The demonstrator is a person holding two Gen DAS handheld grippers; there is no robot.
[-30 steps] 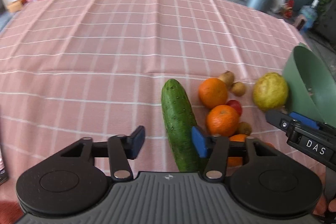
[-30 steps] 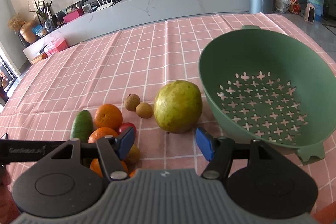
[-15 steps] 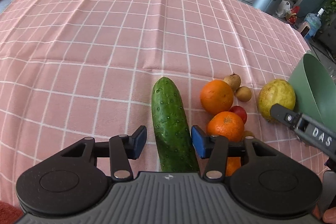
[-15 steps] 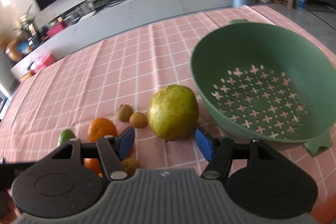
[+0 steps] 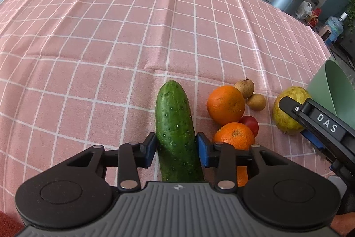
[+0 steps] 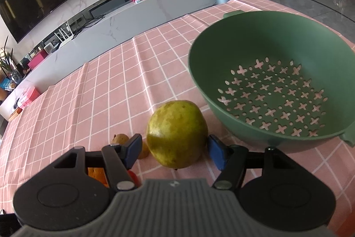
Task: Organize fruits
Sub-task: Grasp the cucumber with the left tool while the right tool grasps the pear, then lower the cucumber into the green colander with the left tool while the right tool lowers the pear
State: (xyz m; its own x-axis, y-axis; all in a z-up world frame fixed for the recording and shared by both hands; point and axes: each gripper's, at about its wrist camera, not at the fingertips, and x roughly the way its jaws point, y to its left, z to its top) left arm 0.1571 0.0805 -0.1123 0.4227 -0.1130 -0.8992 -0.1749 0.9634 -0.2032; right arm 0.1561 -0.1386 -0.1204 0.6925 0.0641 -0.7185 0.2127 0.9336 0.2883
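Pink tablecloth [image 5: 111, 37] crossed by a white grid. Dark green cucumber [image 5: 175, 126] dotted with pale bumps. Two bright oranges [image 5: 225, 104], a red tomato [image 5: 250, 122]. Yellow-green mottled pear [image 6: 177, 132]. Sage-green colander [image 6: 266, 54] pierced with cross-shaped holes. Blue pads [image 5: 203, 151] on black grippers.

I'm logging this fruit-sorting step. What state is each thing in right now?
Left gripper: jaws just closed in, pads against the cucumber.
Cucumber: lying flat on the tablecloth.
Right gripper: open, jaws either side of the pear.
Pear: resting on the cloth, not yet gripped.
Colander: upright, nothing in it.
Oranges: on the cloth, untouched.
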